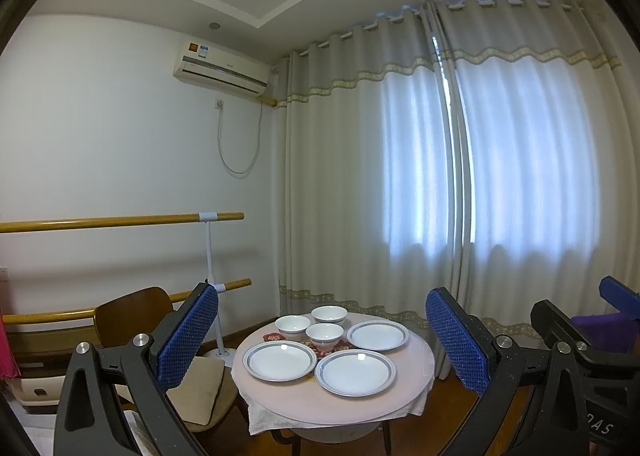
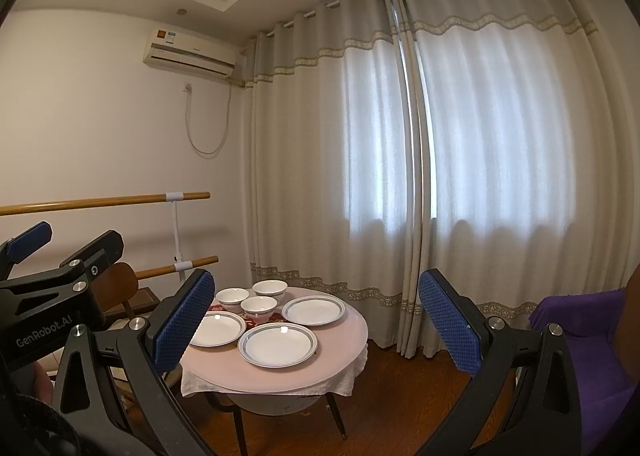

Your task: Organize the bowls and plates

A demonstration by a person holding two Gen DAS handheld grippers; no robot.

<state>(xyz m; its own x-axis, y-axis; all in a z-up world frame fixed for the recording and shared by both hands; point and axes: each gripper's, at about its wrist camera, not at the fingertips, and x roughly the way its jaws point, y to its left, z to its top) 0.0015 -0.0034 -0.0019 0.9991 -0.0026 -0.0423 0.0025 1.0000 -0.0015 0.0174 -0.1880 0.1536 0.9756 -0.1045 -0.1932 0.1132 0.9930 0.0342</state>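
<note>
Left wrist view is showing the left gripper point(image 1: 322, 330) gaping wide, like the right gripper point(image 2: 312, 310); plates point(image 1: 355, 372) are sitting close; bumping might be chipping bowls point(image 1: 324, 337).

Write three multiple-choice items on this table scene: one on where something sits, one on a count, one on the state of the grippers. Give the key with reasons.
1. Where do the bowls sit relative to the plates?
A. Toward the far side of the table, behind the nearest plates
B. Stacked on the nearest plate
C. On the chair

2. How many plates are on the table?
A. One
B. Three
C. Five

3. What state are the two grippers in?
A. Both shut on a bowl
B. Both open, holding nothing
C. One holds a plate

Key: 1 A, the three bowls cluster beyond the near plates on the round table. 2 B, three plates lie apart. 3 B, the left gripper and right gripper have fingers spread wide, well short of the table.
</note>
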